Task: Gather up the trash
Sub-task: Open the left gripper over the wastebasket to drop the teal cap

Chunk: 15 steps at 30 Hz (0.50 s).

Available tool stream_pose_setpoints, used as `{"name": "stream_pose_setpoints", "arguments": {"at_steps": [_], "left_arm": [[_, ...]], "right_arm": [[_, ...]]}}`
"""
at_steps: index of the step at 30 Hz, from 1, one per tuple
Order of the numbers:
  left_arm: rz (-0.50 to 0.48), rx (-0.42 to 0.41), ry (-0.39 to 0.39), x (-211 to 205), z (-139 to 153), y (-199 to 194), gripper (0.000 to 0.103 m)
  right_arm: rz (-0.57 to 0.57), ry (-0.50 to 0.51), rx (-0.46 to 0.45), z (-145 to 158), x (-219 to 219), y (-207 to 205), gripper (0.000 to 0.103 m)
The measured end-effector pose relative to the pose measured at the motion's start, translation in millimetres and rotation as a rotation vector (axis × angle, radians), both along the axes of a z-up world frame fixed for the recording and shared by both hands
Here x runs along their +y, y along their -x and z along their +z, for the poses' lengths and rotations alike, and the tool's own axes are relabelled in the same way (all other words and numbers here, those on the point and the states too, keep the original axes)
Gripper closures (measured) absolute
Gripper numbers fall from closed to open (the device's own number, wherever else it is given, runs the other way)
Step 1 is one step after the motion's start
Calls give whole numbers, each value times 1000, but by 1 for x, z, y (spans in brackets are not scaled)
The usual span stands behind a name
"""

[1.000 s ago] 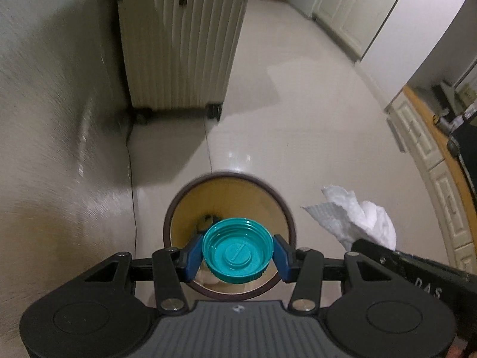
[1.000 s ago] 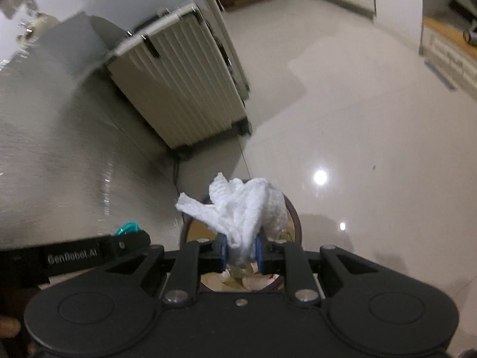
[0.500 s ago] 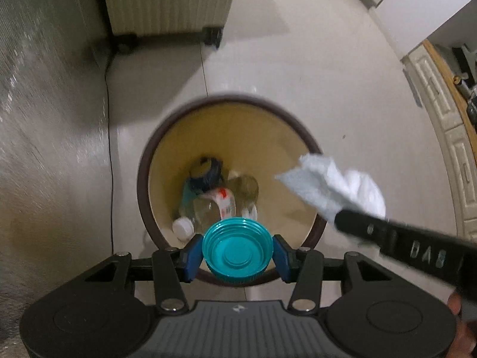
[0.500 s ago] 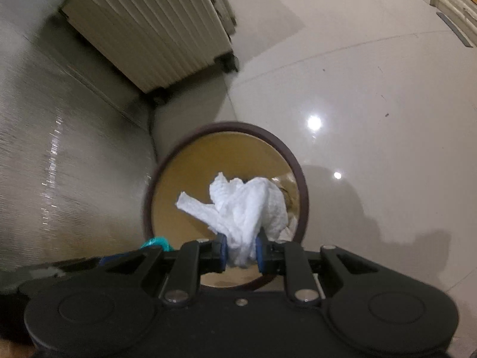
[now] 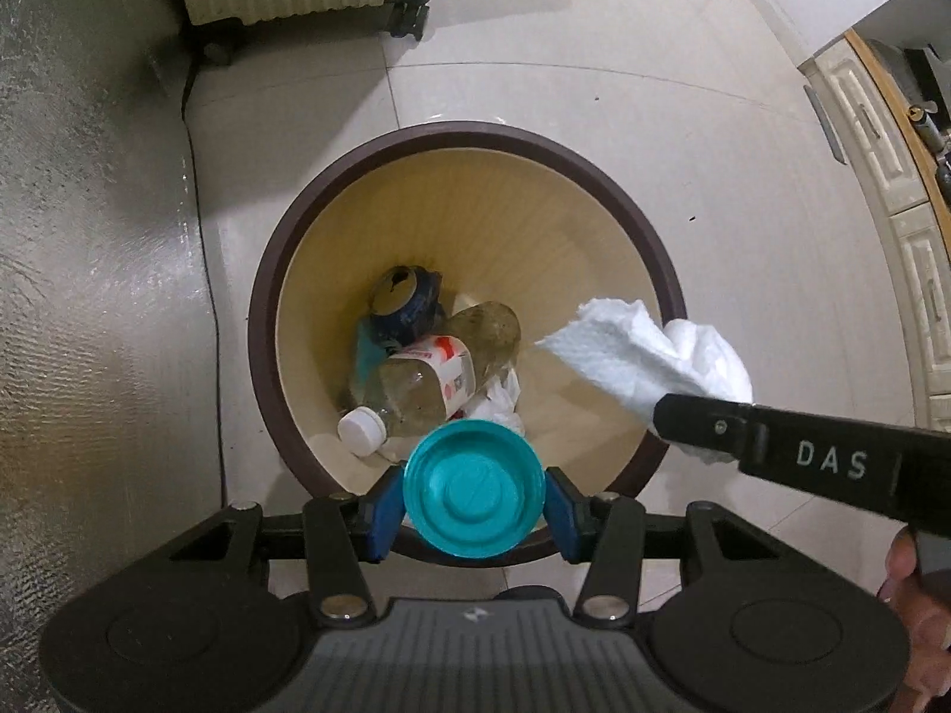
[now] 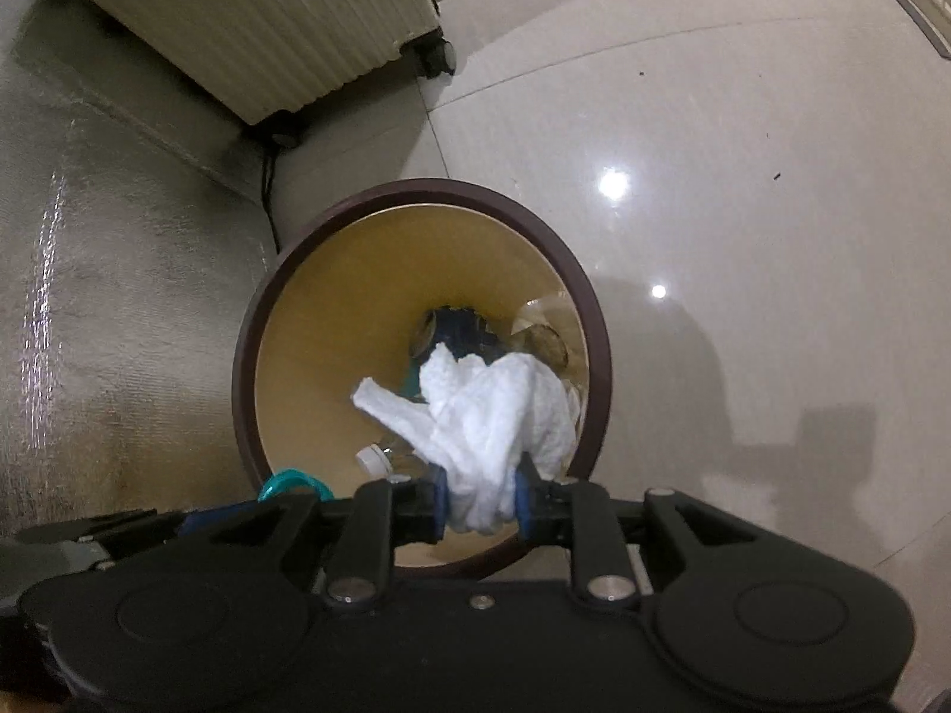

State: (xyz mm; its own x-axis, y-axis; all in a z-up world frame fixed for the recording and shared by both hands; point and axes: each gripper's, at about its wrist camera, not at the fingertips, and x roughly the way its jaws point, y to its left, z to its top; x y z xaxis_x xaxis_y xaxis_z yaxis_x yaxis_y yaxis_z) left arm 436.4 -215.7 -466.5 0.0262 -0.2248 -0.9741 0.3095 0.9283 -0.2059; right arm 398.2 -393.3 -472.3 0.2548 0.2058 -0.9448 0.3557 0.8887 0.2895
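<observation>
Both grippers have come down over the trash bin (image 5: 657, 273) since a second ago, so its mouth now fills the middle of each view where the ribbed suitcase (image 6: 285, 18) and open floor did before. Held over the bin's near rim, the teal lid (image 5: 474, 488) sits flat-side up between the blue pads (image 5: 380, 511) of the left gripper (image 5: 474, 505), which pinch it from both sides. To its right, the crumpled white paper towel (image 6: 481, 416) hangs over the bin's right half, clamped in the right gripper (image 6: 478, 502); its jaws have just been easing apart by a little, yet the pads press the wad and it bulges up between them. Down in the bin's cream interior lie a clear plastic bottle (image 5: 416, 392) with a white cap and red label, a dark blue can (image 5: 404, 303), and a scrap of white paper. The bin stands on glossy pale floor tiles (image 6: 743, 178), near a grey textured wall (image 5: 89, 327), with the suitcase on its wheels beyond. A hand (image 5: 921, 624) shows at the right edge of the left view.
</observation>
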Motion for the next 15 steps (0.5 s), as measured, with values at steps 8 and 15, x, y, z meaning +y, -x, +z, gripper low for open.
{"name": "stream_pose_setpoints", "arguments": {"at_steps": [8,15], "left_arm": [[11,22,-37,4,-4,-2,35],[10,29,-61,8,-4,-3,25]], "right_arm": [[55,9,-2,1,7,-2,65],[77,21,13,-1,5,0,53]]}}
